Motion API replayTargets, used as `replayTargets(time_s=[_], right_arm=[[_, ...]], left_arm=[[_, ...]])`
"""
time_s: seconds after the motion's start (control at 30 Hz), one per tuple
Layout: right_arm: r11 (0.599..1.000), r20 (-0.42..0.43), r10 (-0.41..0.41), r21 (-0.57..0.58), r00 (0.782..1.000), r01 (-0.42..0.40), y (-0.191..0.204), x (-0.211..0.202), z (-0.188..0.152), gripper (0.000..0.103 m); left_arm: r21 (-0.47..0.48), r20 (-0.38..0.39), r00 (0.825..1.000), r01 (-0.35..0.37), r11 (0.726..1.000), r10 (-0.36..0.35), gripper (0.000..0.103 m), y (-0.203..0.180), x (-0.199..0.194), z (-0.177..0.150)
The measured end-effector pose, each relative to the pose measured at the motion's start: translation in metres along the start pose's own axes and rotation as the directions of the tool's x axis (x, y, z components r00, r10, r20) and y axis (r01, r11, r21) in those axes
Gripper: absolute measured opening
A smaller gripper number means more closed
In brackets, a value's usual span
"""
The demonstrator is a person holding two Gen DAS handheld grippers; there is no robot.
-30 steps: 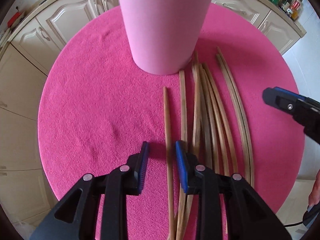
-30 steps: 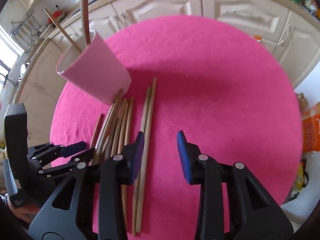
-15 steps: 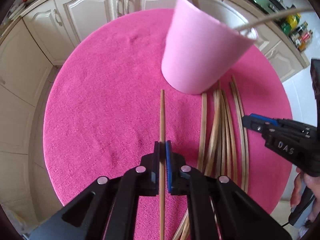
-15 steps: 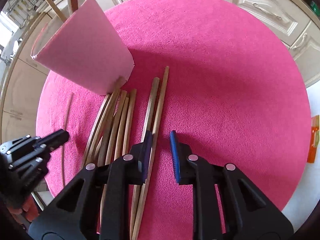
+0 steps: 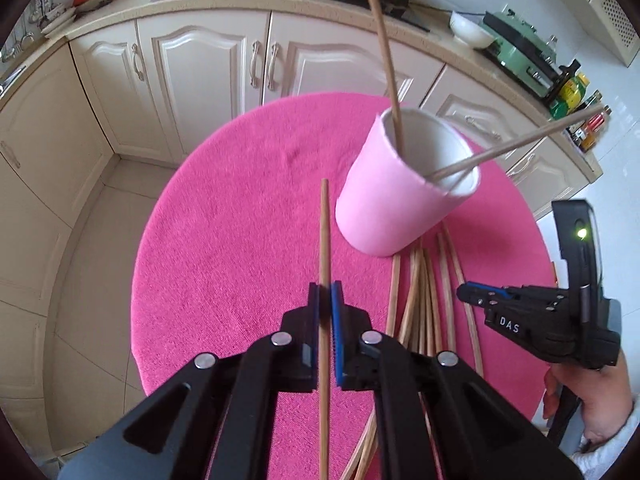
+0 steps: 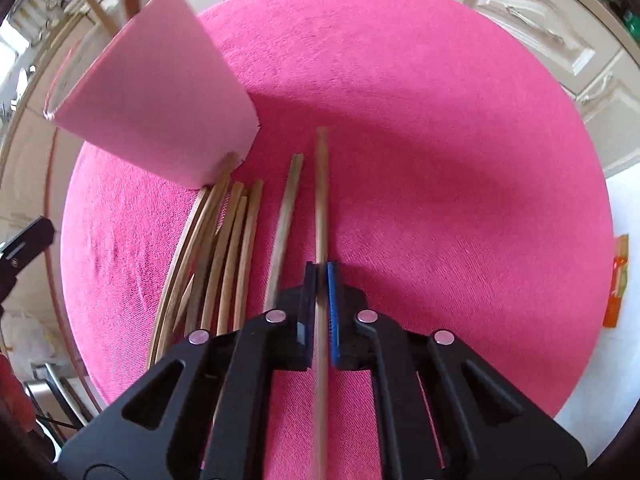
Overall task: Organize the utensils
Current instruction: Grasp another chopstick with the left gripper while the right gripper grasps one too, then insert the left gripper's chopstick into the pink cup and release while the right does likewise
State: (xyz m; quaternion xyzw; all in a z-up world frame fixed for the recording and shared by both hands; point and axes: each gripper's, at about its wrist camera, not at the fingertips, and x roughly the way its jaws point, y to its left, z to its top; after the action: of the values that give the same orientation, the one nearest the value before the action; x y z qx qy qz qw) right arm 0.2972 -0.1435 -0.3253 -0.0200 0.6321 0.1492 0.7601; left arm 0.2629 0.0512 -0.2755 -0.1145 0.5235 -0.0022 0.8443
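Probably each chopstick is light, stiff and smooth, so a pinch near its middle keeps it from swinging. One chopstick (image 5: 325,240) sits clamped in the left gripper (image 5: 325,304), above the pink table (image 5: 224,240), tip near the pink cup (image 5: 400,208). Another chopstick (image 6: 321,200), blurred, is clamped by the right gripper (image 6: 321,280) beside the loose pile (image 6: 224,240).

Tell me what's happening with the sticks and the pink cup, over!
Left gripper shut on one chopstick, lifted. Right gripper shut on another chopstick. Pink cup holds two already. Nothing blocking its open top.
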Motion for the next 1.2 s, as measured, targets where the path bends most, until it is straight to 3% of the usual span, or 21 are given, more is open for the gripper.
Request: replayTargets(time_s=[0.17,0.23,0.4,0.5,0.57,0.63,0.77,0.83,1.0,1.2], right_arm=[[0.988,0.107,0.108,0.103,0.988,-0.12,-0.033,-0.026,-0.012,0.006],[0.977,0.165,0.138,0.136,0.977,-0.162,-0.04,-0.042,-0.019,0.006],[0.955,0.352,0.192,0.149,0.916,-0.257,-0.045,-0.096,-0.034,0.006],[0.944,0.473,0.195,0.147,0.859,-0.296,-0.046,-0.131,-0.037,0.006],[0.94,0.562,0.178,0.146,0.808,-0.309,-0.043,-0.156,-0.035,0.006],[0.938,0.637,0.173,0.125,0.751,-0.323,-0.043,-0.181,-0.033,0.006],[0.948,0.762,0.194,0.016,0.617,-0.318,-0.02,-0.219,-0.023,0.006],[0.952,0.797,0.21,-0.034,0.566,-0.305,-0.01,-0.226,-0.011,0.006],[0.951,0.811,0.249,-0.101,0.529,-0.293,0.009,-0.218,0.02,0.006],[0.942,0.814,0.277,-0.125,0.511,-0.312,0.012,-0.2,0.047,0.006]], left_arm=[[-0.007,0.106,0.994,0.041,0.999,-0.04,0.006,0.003,-0.033,0.007],[-0.009,0.172,0.983,0.067,0.998,-0.065,0.006,0.002,-0.05,0.01],[0.005,0.297,0.948,0.114,0.993,-0.11,0.006,-0.005,-0.085,0.022],[0.016,0.375,0.916,0.144,0.989,-0.14,0.006,-0.009,-0.104,0.03],[0.026,0.444,0.884,0.149,0.988,-0.145,0.006,-0.014,-0.119,0.036],[0.033,0.493,0.857,0.155,0.987,-0.151,0.006,-0.02,-0.128,0.042],[0.034,0.583,0.795,0.185,0.982,-0.17,0.006,-0.029,-0.14,0.06],[0.033,0.611,0.773,0.192,0.981,-0.172,0.006,-0.033,-0.14,0.069],[0.033,0.649,0.742,0.191,0.981,-0.166,0.006,-0.045,-0.129,0.088],[-0.004,0.66,0.738,0.189,0.982,-0.139,0.006,-0.044,-0.102,0.108]])
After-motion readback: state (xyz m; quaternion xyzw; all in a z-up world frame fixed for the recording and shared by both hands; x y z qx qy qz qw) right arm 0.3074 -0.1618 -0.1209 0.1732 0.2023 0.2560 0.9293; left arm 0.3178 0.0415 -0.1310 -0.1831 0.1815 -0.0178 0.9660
